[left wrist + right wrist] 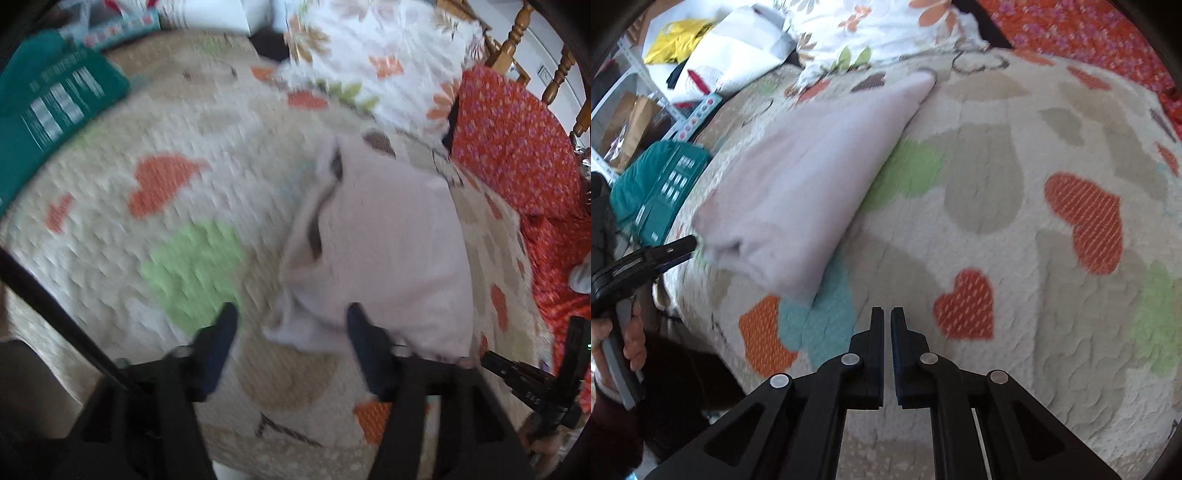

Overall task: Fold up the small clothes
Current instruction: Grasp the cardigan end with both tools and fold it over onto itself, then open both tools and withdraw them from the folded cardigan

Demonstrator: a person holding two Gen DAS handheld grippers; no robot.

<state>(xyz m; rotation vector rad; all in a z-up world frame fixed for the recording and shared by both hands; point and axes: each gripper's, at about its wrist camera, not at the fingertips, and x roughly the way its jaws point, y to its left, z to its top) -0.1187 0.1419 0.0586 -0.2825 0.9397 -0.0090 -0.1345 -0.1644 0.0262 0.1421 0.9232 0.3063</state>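
Note:
A pale pink folded garment (384, 251) lies on a quilt with coloured hearts (166, 184). My left gripper (291, 314) is open, its right finger at the garment's near edge and its left finger over the quilt. In the right wrist view the same garment (809, 170) lies to the upper left. My right gripper (888, 314) is shut and empty above the quilt (997, 177), to the right of the garment. The left gripper (676, 247) shows there at the garment's left end. The left wrist view is blurred by motion.
A teal package (51, 110) lies at the quilt's left edge. A white flowered cloth (369, 62) and a red flowered cloth (517, 140) lie at the back and right. A wooden bed frame (517, 33) stands behind. Bags and shelves (646, 92) are at far left.

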